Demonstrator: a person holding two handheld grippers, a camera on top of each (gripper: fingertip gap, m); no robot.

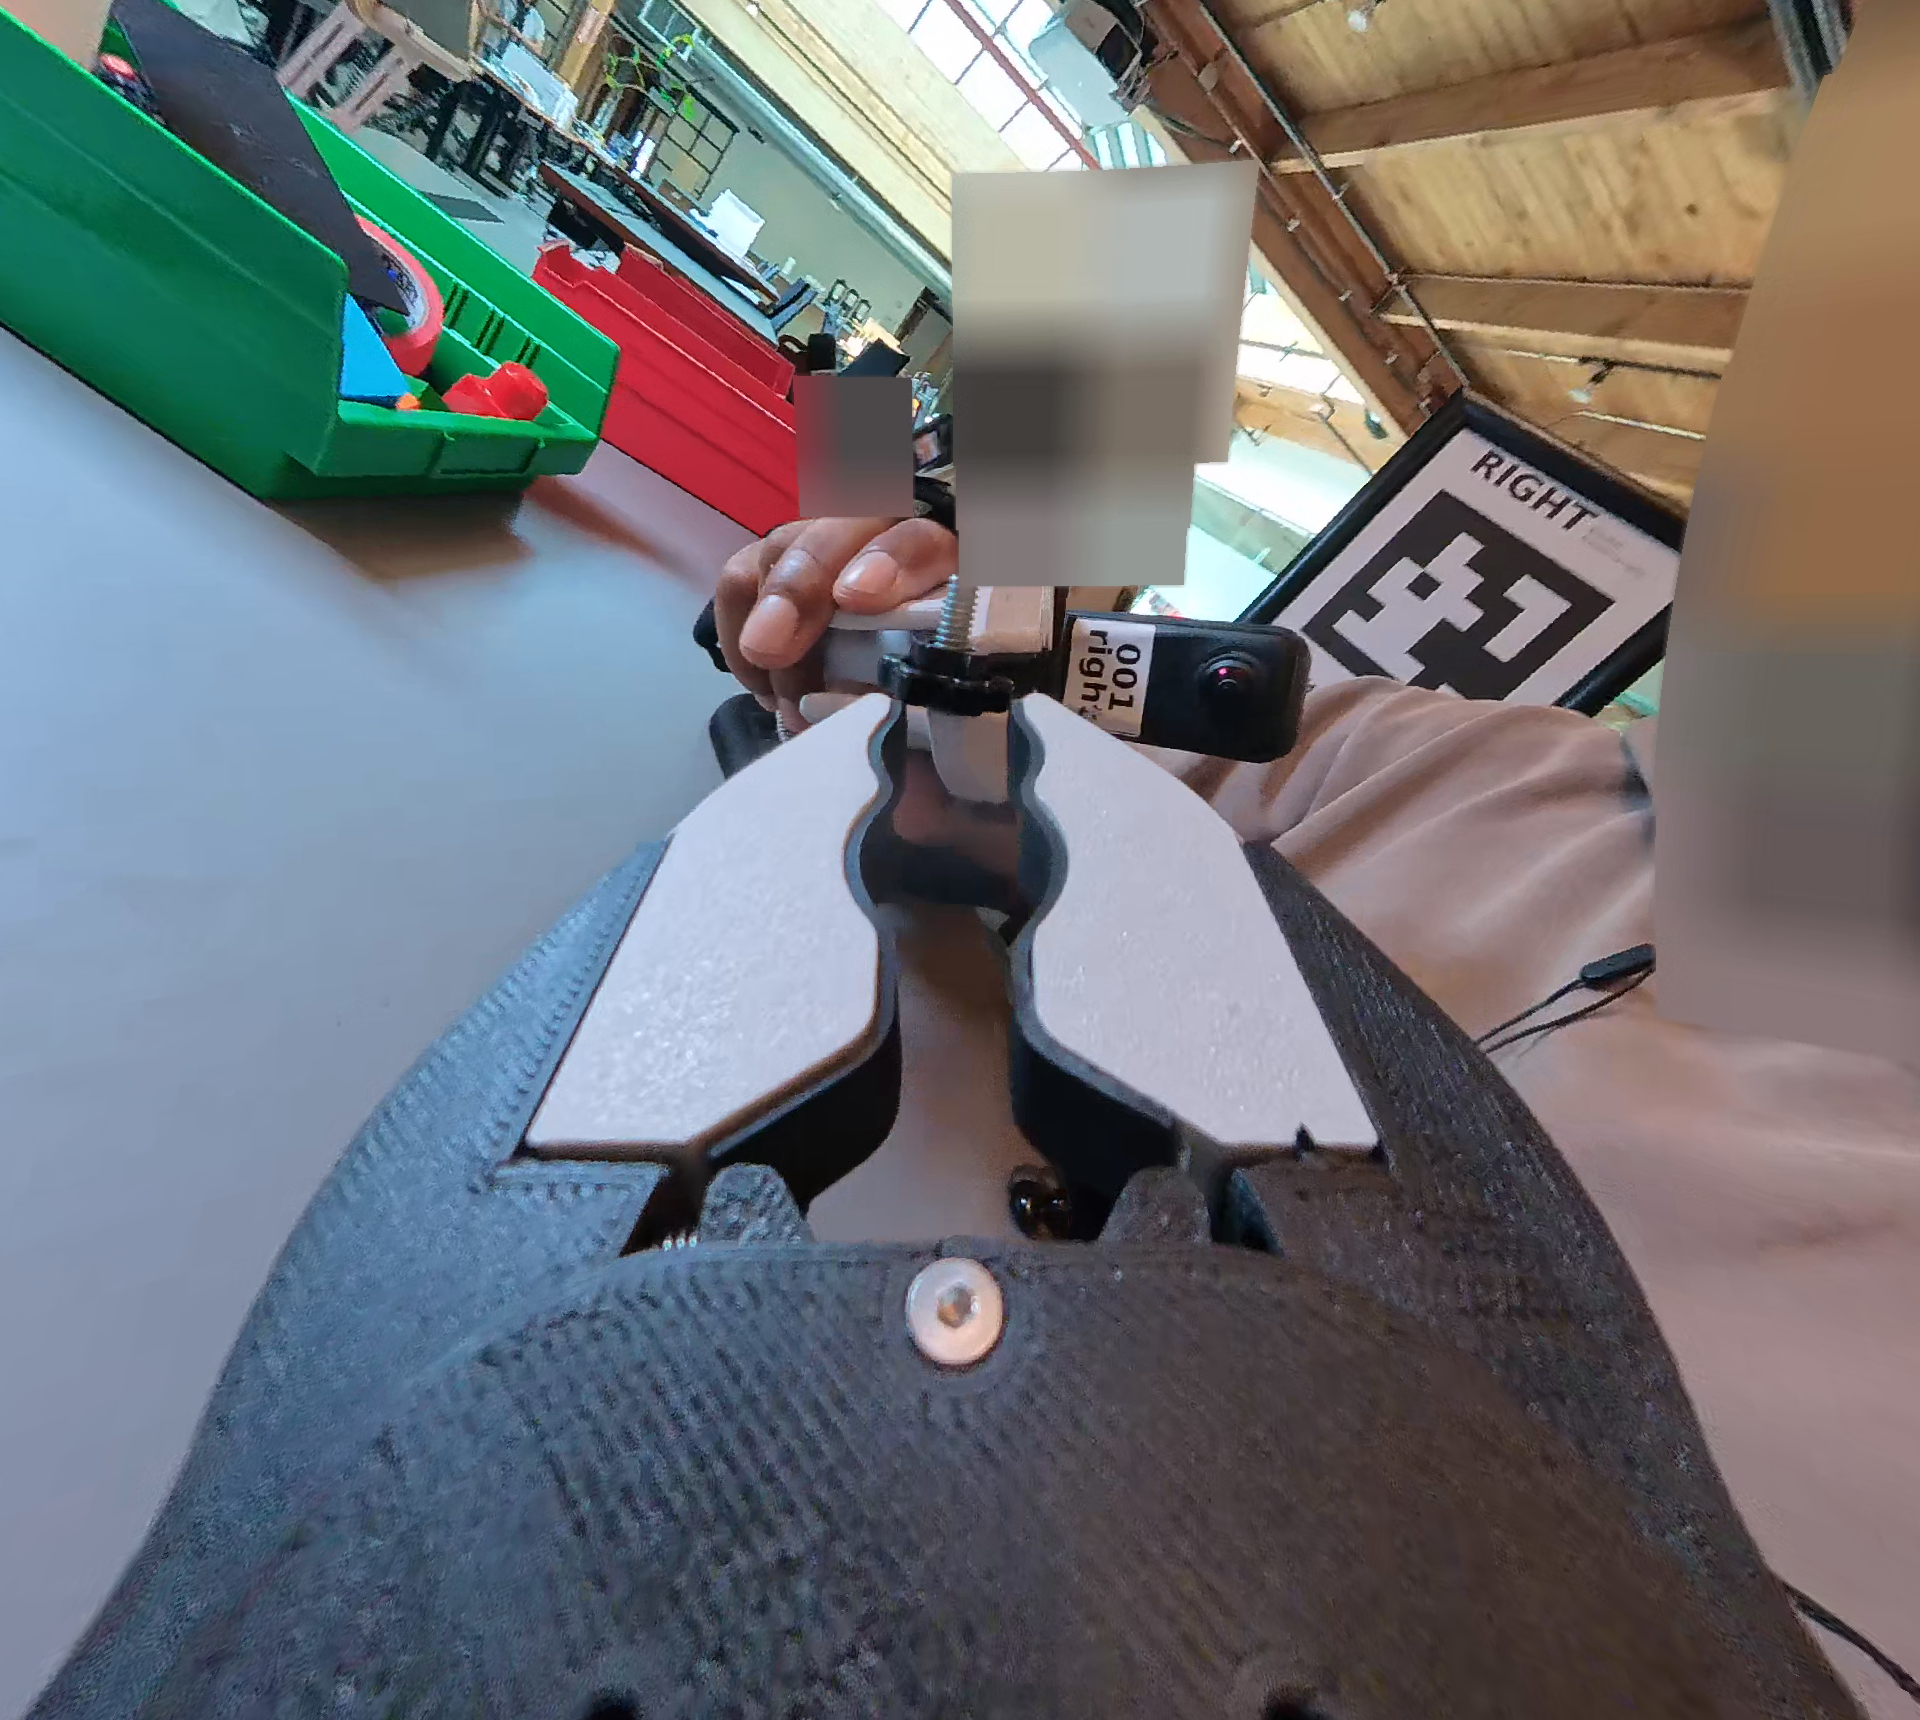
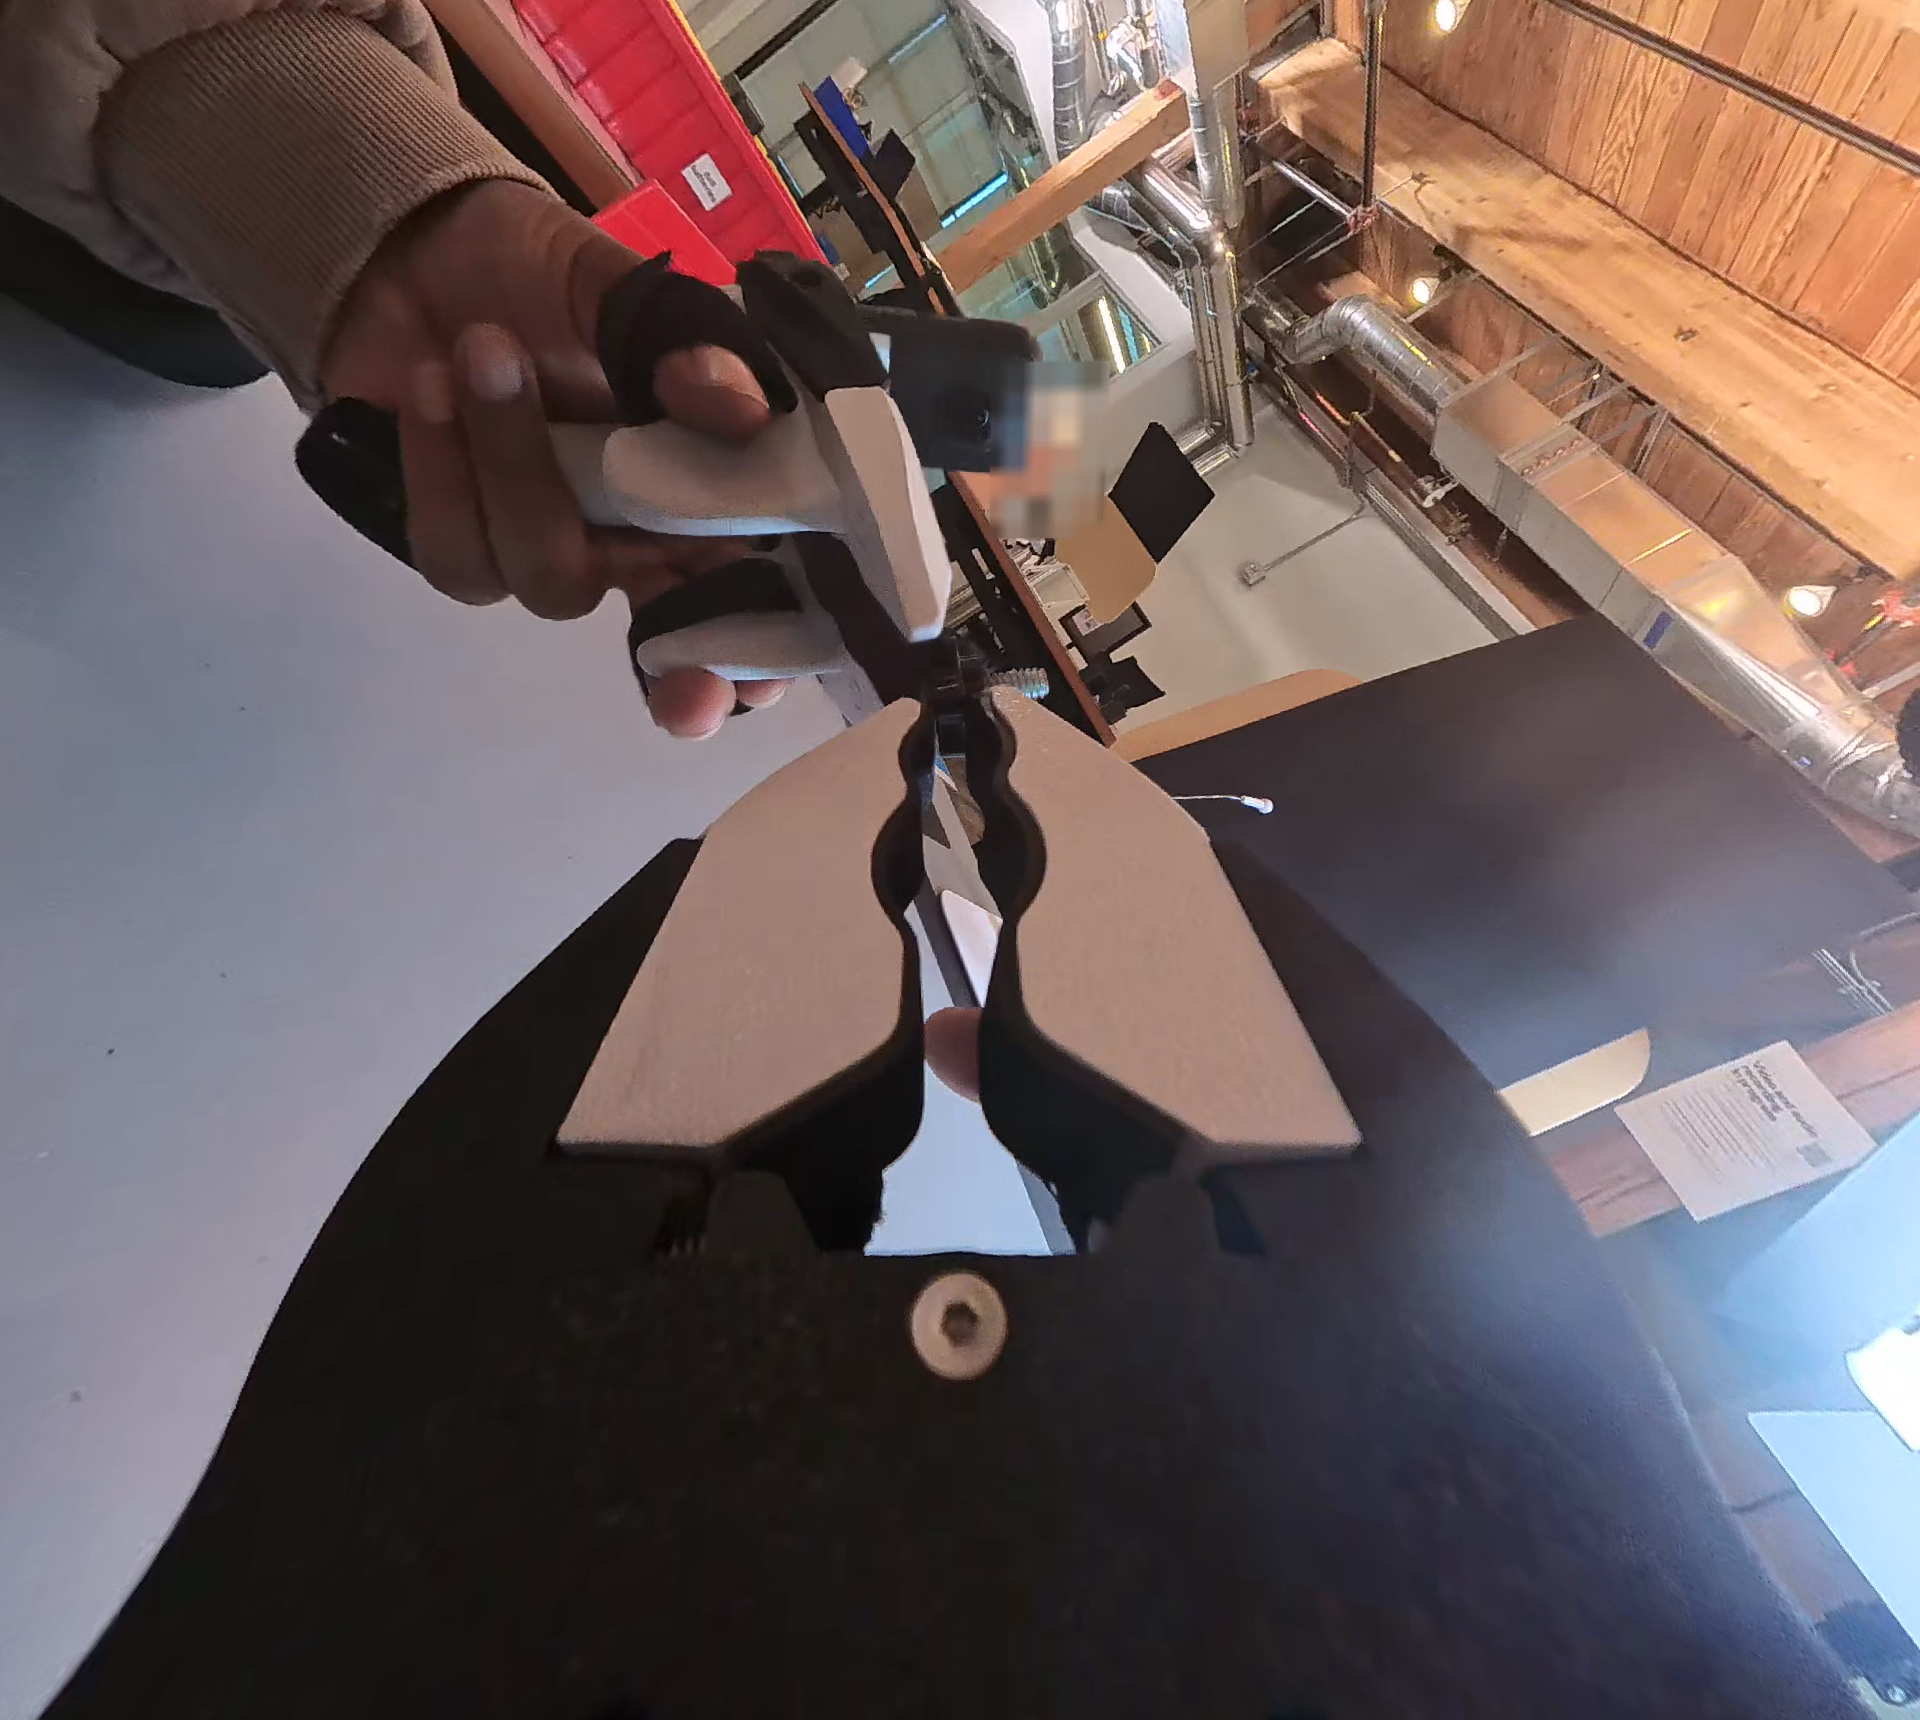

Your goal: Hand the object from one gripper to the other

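The object is a small black knob on a threaded metal bolt [image 1: 945,683]. In the left wrist view it sits at the tips of my left gripper [image 1: 954,720], whose jaws are closed to a narrow gap around the knob. The bolt thread [image 1: 961,605] sticks out beyond it. In the right wrist view my right gripper [image 2: 961,714] is nearly closed on the same knob [image 2: 951,683], with the thread [image 2: 1023,688] poking out to the right. The left gripper's white finger [image 2: 894,507] reaches down to the knob from above. The two grippers meet tip to tip above the table.
A grey table [image 1: 260,787] lies below. A green bin [image 1: 208,299] with a red tape roll and coloured pieces and a red bin [image 1: 707,413] stand at its far side. The person's hands [image 2: 499,423] and beige sleeve [image 1: 1455,839] are close by. A black panel [image 2: 1507,839] lies to the right. My two grippers' fingertips are within a few centimetres of each other.
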